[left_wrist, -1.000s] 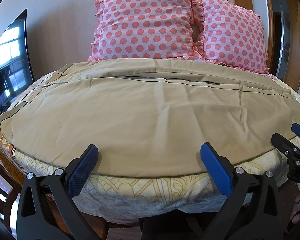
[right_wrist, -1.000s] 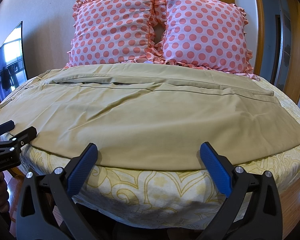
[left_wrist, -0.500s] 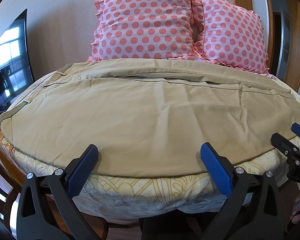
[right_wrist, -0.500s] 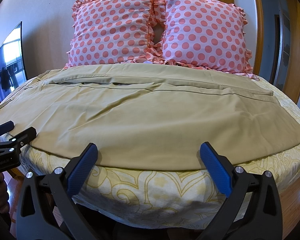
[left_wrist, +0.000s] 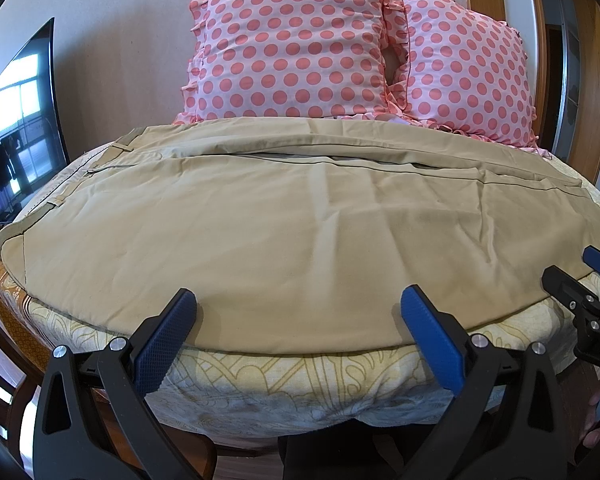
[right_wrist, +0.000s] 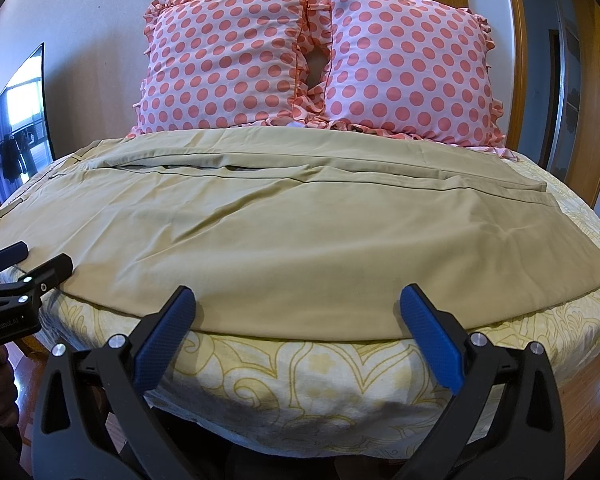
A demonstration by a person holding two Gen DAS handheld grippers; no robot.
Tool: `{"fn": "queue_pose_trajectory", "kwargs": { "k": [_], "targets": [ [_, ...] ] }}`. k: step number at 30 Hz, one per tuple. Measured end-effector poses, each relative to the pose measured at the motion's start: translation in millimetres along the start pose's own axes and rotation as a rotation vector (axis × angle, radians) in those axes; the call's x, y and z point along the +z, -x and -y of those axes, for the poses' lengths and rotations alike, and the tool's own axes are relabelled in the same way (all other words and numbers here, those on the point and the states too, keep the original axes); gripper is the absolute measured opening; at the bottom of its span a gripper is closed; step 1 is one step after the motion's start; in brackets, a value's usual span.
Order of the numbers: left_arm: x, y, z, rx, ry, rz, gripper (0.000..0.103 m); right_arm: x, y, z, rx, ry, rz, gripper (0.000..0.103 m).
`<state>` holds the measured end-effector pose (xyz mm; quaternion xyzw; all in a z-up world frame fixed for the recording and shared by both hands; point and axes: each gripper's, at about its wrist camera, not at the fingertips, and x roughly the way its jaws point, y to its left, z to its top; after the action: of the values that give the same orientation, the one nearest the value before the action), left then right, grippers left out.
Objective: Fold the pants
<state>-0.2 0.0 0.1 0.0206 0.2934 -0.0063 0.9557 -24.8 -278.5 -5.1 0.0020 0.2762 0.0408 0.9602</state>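
We hold the left gripper [left_wrist: 296,320] and right gripper [right_wrist: 294,318] side by side at the near edge of the bed [right_wrist: 300,376], jaws wide open, gripping nothing. The pants [left_wrist: 292,236] lie flat across the bed, waistband left, hems right. We judge no fold begun; next, each gripper must close on the near edge and carry it toward the pillows [right_wrist: 312,56].

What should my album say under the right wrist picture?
Open right claw facing tan pants spread on the bed, polka-dot pillows behind.
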Motion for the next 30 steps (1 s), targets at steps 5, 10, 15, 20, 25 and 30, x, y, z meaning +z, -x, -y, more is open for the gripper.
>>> {"fn": "queue_pose_trajectory", "kwargs": {
  "k": [5, 10, 15, 20, 25, 30],
  "targets": [
    [0.1, 0.0, 0.0, 0.0, 0.0, 0.0, 0.102, 0.0, 0.3, -0.1, 0.0, 0.0, 0.0, 0.101],
    [0.0, 0.0, 0.0, 0.0, 0.0, 0.0, 0.102, 0.3, 0.7, 0.0, 0.0, 0.0, 0.0, 0.101],
    [0.1, -0.1, 0.0, 0.0, 0.0, -0.001, 0.102, 1.1, 1.1, 0.5, 0.002, 0.001, -0.001, 0.101],
    [2.0, -1.0, -1.3, -0.011, -0.004, -0.016, 0.102, 3.6, -0.6, 3.7, 0.029, 0.024, -0.006, 0.101],
    [18.7, -1.3, -11.3, -0.013, 0.017, -0.012, 0.102, 47.7, -4.4, 40.0, 0.038, -0.022, -0.018, 0.101],
    [44.6, -3.9, -22.6, 0.027, 0.042, 0.045, 0.102, 133.8, -40.5, 130.2, -0.115, -0.205, -0.004, 0.101]
  ]
}}
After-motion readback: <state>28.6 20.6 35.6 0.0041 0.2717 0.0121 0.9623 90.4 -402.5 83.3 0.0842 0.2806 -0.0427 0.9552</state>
